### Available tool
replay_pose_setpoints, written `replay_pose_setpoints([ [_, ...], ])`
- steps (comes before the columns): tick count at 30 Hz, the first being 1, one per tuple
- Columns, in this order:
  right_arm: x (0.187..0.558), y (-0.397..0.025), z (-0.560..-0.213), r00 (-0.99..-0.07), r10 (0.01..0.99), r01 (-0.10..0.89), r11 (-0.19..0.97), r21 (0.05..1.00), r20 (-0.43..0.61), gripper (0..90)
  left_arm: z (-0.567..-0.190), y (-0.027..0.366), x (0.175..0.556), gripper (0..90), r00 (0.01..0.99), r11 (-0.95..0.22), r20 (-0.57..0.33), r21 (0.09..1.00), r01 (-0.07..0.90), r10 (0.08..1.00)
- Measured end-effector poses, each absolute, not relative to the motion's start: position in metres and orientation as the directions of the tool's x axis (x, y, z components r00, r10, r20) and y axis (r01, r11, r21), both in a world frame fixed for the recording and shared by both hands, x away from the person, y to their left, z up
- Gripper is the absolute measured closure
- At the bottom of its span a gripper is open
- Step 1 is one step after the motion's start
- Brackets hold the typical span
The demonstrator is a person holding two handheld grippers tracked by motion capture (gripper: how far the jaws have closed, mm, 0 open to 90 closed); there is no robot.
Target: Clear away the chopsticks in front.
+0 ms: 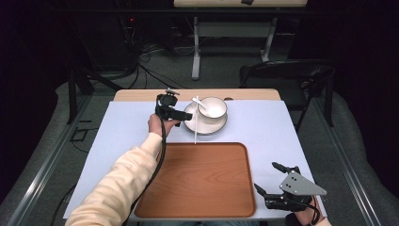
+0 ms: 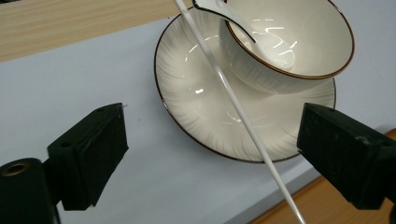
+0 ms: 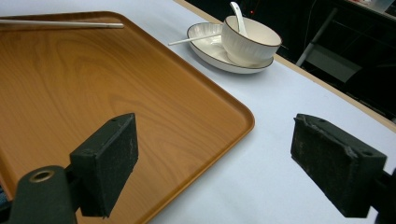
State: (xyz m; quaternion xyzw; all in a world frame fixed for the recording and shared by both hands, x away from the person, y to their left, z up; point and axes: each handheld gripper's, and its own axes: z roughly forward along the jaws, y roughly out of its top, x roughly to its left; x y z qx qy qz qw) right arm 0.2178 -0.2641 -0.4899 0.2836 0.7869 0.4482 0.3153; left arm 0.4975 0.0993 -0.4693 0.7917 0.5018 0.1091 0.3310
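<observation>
Where cropped by the frame, spoon point(image 2: 233, 18) handle tip unseen.

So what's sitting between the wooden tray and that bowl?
In the high view, the plate's rim, the white chopstick and light blue mat separate tray and bowl.

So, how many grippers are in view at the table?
2. The left gripper is at the far side, beside the plate that holds the bowl; the right gripper is beside the tray's near right corner. Both are open.
</observation>
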Motion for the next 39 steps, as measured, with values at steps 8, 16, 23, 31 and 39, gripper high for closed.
replay_pose_setpoints([
  [8, 0.218, -0.264, -0.490, -0.640, 0.730, 0.164, 0.435, 0.885, -0.240, 14.4, -0.483, 0.086, 0.515, 21.4, 0.465, -0.286, -0.166, 0.600, 0.747, 0.869],
  [16, 0.218, -0.265, -0.490, -0.641, 0.729, 0.163, 0.435, 0.885, -0.241, 14.4, -0.494, 0.069, 0.522, 36.2, 0.482, -0.307, -0.179, 0.574, 0.759, 0.858],
  [23, 0.218, -0.264, -0.490, -0.642, 0.728, 0.165, 0.436, 0.885, -0.240, 14.4, -0.500, 0.062, 0.527, 48.9, 0.466, -0.291, -0.200, 0.559, 0.777, 0.862],
  [31, 0.218, -0.265, -0.490, -0.643, 0.727, 0.164, 0.437, 0.884, -0.239, 14.4, -0.515, 0.061, 0.534, 62.1, 0.427, -0.249, -0.248, 0.528, 0.812, 0.869],
  [39, 0.218, -0.265, -0.490, -0.643, 0.727, 0.164, 0.436, 0.885, -0.239, 14.4, -0.519, 0.065, 0.537, 70.3, 0.389, -0.215, -0.254, 0.517, 0.829, 0.885],
])
